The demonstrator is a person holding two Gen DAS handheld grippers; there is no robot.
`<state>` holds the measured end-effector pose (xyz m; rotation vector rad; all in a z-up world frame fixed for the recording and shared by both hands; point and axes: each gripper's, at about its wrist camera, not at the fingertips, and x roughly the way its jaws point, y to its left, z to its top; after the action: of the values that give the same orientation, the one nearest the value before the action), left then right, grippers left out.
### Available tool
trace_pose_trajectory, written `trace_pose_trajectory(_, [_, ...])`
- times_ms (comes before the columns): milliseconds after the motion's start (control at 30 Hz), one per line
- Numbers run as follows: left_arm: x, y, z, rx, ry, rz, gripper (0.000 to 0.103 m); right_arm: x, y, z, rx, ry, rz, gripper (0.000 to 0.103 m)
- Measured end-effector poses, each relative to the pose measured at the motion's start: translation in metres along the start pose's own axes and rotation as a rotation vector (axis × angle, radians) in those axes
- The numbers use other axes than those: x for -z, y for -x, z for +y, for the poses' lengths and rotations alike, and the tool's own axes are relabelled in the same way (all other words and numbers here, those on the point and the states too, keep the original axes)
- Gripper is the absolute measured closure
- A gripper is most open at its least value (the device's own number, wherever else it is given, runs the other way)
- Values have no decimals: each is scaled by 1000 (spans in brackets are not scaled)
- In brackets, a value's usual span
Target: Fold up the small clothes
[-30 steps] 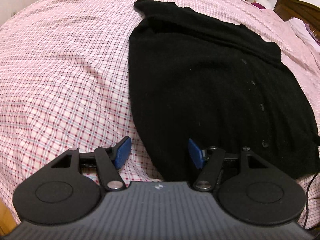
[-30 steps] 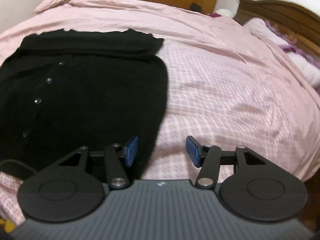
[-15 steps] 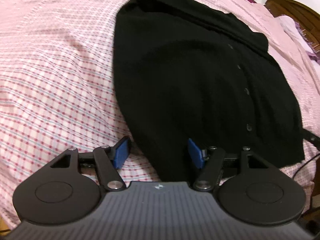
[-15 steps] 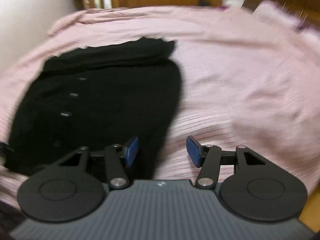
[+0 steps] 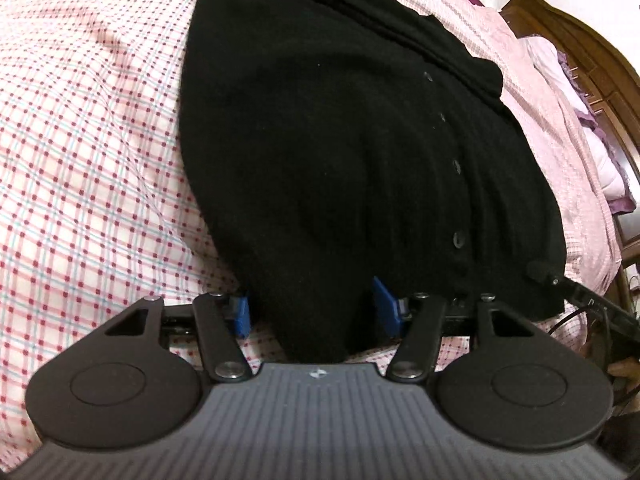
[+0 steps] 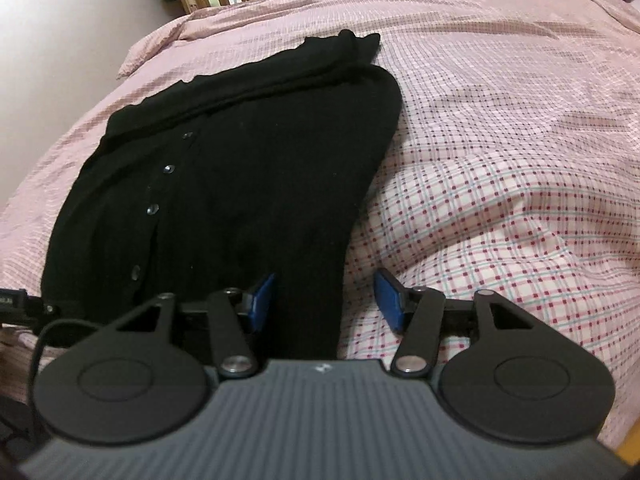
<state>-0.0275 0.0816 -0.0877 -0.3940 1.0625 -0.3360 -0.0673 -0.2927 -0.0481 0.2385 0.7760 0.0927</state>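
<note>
Left tool [image 5: 314, 307] straddles soft black knit cardigan [image 5: 340, 140] on checked bedsheet [image 5: 88, 160].

Cardigan [image 5: 340, 152] flat on bed [image 5: 88, 140], headboard [image 5: 592, 60] behind, grippers at its near corners

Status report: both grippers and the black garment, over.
Left gripper open, straddling black cardigan hem corner. Right gripper open at opposite corner. Nothing in the way.

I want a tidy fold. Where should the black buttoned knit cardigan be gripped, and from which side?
Probably at the near hem's two corners, coming in low from the near bed edge. The black buttoned knit cardigan lies flat on the pink checked bedspread, its hem corners already between the open left tongs and right tongs.
</note>
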Motion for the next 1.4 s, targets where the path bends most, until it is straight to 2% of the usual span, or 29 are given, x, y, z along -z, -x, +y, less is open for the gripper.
trace_pose_trajectory(167, [-2, -2, 2, 12, 14, 1, 39, -2, 5, -3, -50, -58, 5, 44])
trace_pose_trajectory(267, [-3, -4, 0, 16, 7, 3, 39, -1, 3, -2, -45, -50, 7, 44])
trace_pose_trajectory(300, [-3, -5, -1, 17, 5, 1, 44, -2, 2, -2, -40, -50, 7, 46])
trace_pose_trajectory(333, [-3, -4, 0, 21, 8, -4, 53, -2, 2, -2, -33, -50, 6, 58])
trace_pose_trajectory(367, [-2, -4, 1, 30, 18, -2, 75, -3, 3, -2, -26, -48, 12, 72])
trace_pose_trajectory(400, [-2, -5, 3, 52, 38, 1, 85, -3, 3, -4, -43, -67, 22, 90])
trace_pose_trajectory(467, [-3, -1, 8, 116, 79, -1, 94, -3, 8, -12, -107, -136, 11, 91])
trace_pose_trajectory(600, [-11, 18, 7, 225, 81, -77, 95, -14, 24, -22, -214, -210, -69, 91])
trace_pose_trajectory(733, [-25, 35, 1, 293, 79, -165, 95, -30, 29, -31, -327, -295, -140, 92])
trace_pose_trajectory(933, [-63, 58, -13, 326, 99, -307, 95, -62, 19, -39, -433, -406, -228, 92])
trace_pose_trajectory(1200, [-136, 59, -40, 242, 78, -478, 95, -129, -5, -29, -428, -380, -389, 92])
trace_pose_trajectory(1400, [-202, 37, -47, 141, 86, -540, 95, -185, -46, -25, -405, -368, -424, 92])
